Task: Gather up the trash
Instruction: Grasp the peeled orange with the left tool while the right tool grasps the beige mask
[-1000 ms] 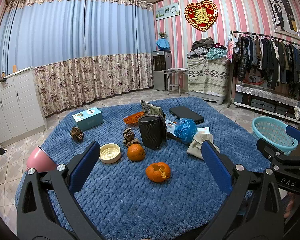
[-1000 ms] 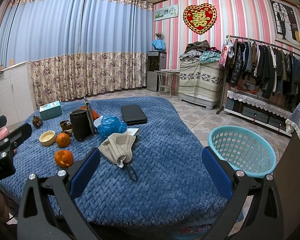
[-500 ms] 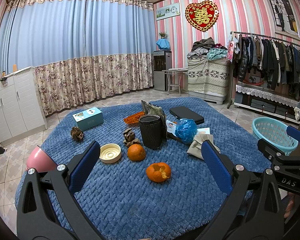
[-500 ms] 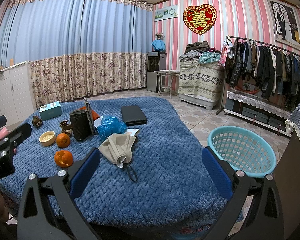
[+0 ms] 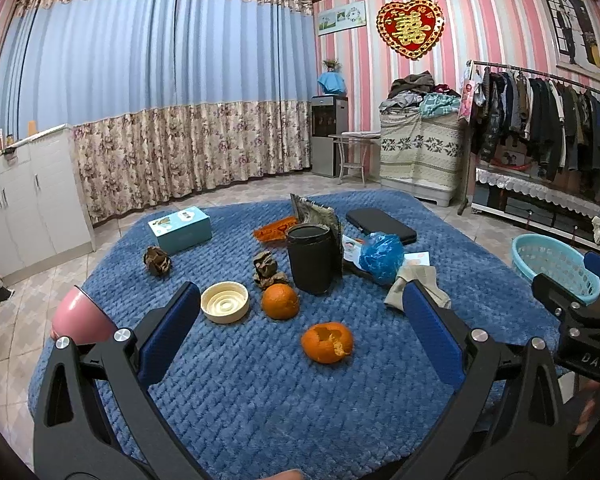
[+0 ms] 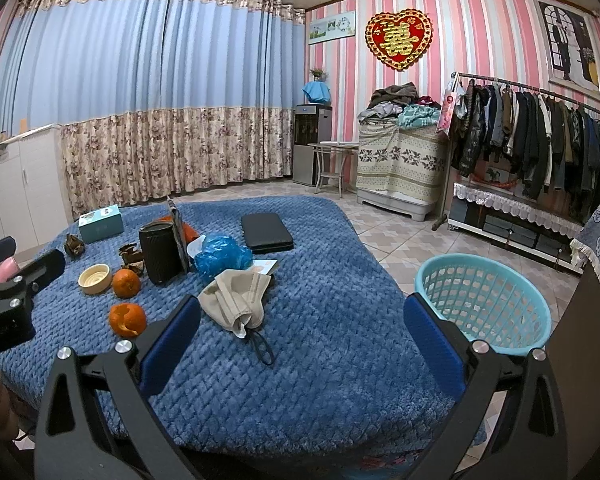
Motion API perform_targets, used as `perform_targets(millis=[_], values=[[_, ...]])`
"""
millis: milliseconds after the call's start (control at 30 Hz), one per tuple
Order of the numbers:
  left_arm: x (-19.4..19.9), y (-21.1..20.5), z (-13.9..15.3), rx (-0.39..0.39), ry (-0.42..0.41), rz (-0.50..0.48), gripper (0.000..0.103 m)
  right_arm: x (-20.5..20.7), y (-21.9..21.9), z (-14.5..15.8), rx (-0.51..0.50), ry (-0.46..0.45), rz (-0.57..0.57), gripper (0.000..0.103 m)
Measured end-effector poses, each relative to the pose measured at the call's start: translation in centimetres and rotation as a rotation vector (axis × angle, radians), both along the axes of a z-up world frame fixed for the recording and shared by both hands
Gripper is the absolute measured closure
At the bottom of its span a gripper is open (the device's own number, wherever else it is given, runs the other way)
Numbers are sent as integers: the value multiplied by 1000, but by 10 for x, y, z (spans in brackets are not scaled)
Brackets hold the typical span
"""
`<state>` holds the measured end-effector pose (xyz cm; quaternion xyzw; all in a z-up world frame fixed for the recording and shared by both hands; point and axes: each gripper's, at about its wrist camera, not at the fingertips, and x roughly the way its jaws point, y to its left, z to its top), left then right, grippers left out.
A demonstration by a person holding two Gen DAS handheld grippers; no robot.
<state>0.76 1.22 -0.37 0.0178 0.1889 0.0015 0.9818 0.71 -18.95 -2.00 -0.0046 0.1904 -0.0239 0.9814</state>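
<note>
Trash lies scattered on a table under a blue quilted cover. A torn orange peel sits nearest my left gripper, which is open and empty just short of it. Behind are a whole orange, two crumpled brown papers, a blue plastic bag and a beige face mask. My right gripper hangs open and empty over the table's near right part, with the mask just ahead to its left. A turquoise basket stands on the floor to the right.
A black cup, a cream lid, a teal box, a black case and an orange wrapper also sit on the cover. A pink lamp shade is at the table's left edge. A clothes rack lines the right wall.
Both views have shifted very slightly; nothing on the table has moved and both grippers stay open.
</note>
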Motion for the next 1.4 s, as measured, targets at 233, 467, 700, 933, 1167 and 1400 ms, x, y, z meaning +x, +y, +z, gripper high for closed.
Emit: perform_targets(millis=[233,467,700,933,1167,1400], values=[[8,2,-7,-1,25,-11,5,3,-2,2,0,3,-4,4],[18,10,-17,4,29,12,5,6,-3,2,1,8,-4,4],[35,22,-32,-6,72,34,5,25,-10,-12,14,40,-12,4],[48,33,-47,-44,97,62,5,47,-10,-33,-10,66,-34,4],[67,33,-71,-45,207,49,5,59,-5,-46,-5,102,-21,4],[78,16,-77,-4,187,8,5,69,-12,-55,27,149,-50,4]])
